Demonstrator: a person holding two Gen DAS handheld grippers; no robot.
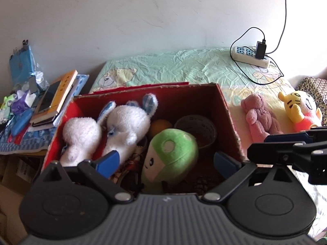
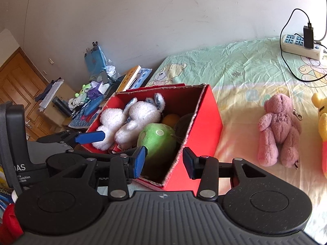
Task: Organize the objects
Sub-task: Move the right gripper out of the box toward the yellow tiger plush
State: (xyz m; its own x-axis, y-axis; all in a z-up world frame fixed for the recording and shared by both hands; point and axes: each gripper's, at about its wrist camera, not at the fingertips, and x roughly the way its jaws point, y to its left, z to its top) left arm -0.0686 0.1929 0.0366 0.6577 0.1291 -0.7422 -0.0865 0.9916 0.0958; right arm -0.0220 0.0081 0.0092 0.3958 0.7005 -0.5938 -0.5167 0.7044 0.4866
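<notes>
A red cardboard box (image 1: 229, 110) (image 2: 206, 126) stands on the bed. It holds a white plush rabbit (image 1: 122, 126) (image 2: 134, 118), a green mushroom plush (image 1: 173, 153) (image 2: 157, 140), an orange ball (image 1: 160, 125) and a dark round tin (image 1: 196, 130). A pink teddy bear (image 1: 259, 118) (image 2: 278, 130) and a yellow tiger plush (image 1: 302, 110) (image 2: 323, 130) lie on the sheet to the right of the box. My left gripper (image 1: 167, 161) is open over the box, around the mushroom without gripping it. My right gripper (image 2: 164, 161) is open at the box's near right wall.
A power strip (image 1: 251, 56) (image 2: 300, 43) with a charger and cables lies at the back right of the bed. A cluttered side table (image 1: 28, 138) with books (image 1: 57, 98), a phone and small toys stands left of the box. A wooden door (image 2: 18, 89) is at far left.
</notes>
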